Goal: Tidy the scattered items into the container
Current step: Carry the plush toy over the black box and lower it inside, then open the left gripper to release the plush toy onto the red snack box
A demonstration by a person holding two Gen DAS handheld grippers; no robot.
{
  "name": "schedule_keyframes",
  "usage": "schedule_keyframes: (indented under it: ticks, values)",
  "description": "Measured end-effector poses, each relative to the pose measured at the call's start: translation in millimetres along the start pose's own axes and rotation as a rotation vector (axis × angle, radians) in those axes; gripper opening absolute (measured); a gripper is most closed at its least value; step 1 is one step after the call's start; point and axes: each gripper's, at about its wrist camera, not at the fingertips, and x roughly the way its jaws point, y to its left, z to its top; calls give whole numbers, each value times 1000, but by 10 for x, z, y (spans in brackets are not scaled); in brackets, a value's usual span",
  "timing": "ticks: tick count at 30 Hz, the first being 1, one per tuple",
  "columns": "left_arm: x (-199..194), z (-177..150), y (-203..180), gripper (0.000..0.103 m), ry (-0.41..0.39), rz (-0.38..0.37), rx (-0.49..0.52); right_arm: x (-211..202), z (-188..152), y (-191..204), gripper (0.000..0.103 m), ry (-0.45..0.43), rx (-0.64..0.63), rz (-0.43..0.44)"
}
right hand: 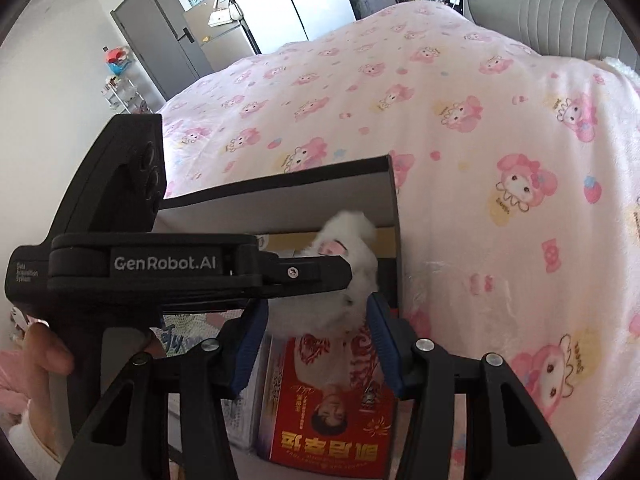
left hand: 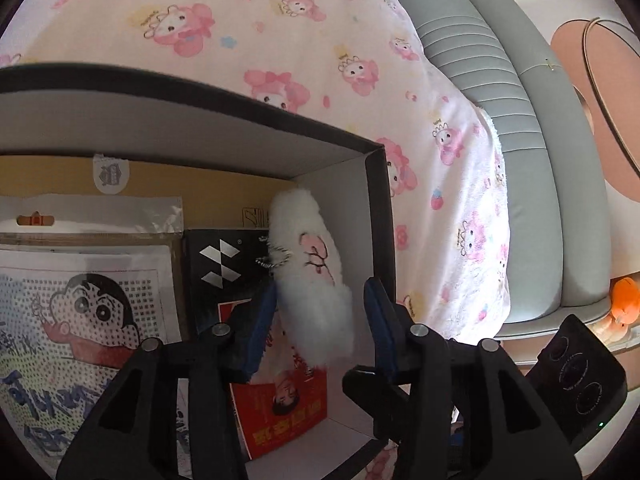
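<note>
A black-rimmed box (left hand: 340,168) with white walls stands on the bed. In it lie a bagged cartoon print (left hand: 80,312), a black carton (left hand: 224,264), a red booklet (left hand: 288,412) and a white fluffy plush (left hand: 308,280). My left gripper (left hand: 322,284) hangs over the box's right end, open, astride the plush, with its right pad clear of the fur. My right gripper (right hand: 316,300) is open above the same corner of the box (right hand: 280,208). Through its gap I see the plush (right hand: 352,260) and the red booklet (right hand: 332,412) below. The left gripper's black housing (right hand: 160,268) crosses that view.
A pink cartoon-print blanket (left hand: 280,40) covers the bed around the box. A grey padded headboard (left hand: 480,80) runs along the right, with an orange soft toy (left hand: 624,300) beyond it. A hand (right hand: 44,352) holds the left gripper. A grey door (right hand: 160,40) and a shelf rack (right hand: 124,92) stand at the back.
</note>
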Motion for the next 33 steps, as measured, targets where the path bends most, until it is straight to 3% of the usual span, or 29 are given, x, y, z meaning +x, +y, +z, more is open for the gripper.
schedule_keyframes:
  ticks: [3, 11, 14, 18, 21, 25, 27, 30, 33]
  values:
    - [-143, -92, 15, 45, -51, 67, 32, -81, -108, -96, 47, -44, 35, 64]
    - [-291, -513, 91, 40, -59, 191, 82, -366, -129, -232, 45, -180, 97, 51]
    - [-178, -595, 89, 39, 5, 209, 107, -257, -158, -236, 45, -144, 99, -26]
    - [-25, -494, 108, 33, 30, 293, 128, -45, -130, -272, 45, -101, 80, -148]
    - [-54, -340, 140, 33, -1, 309, 102, -81, -164, -360, 45, -83, 97, -137]
    - [-237, -200, 177, 32, -120, 341, 56, -122, -189, -376, 45, -81, 96, -122]
    - [-313, -237, 187, 32, -144, 319, 66, -161, -163, -354, 45, -93, 85, -103]
    - [-260, -230, 190, 32, -99, 298, 103, -199, -87, -277, 44, -93, 39, -92]
    - [-149, -82, 208, 32, -73, 351, 116, -186, 32, -151, 43, -65, -33, -94]
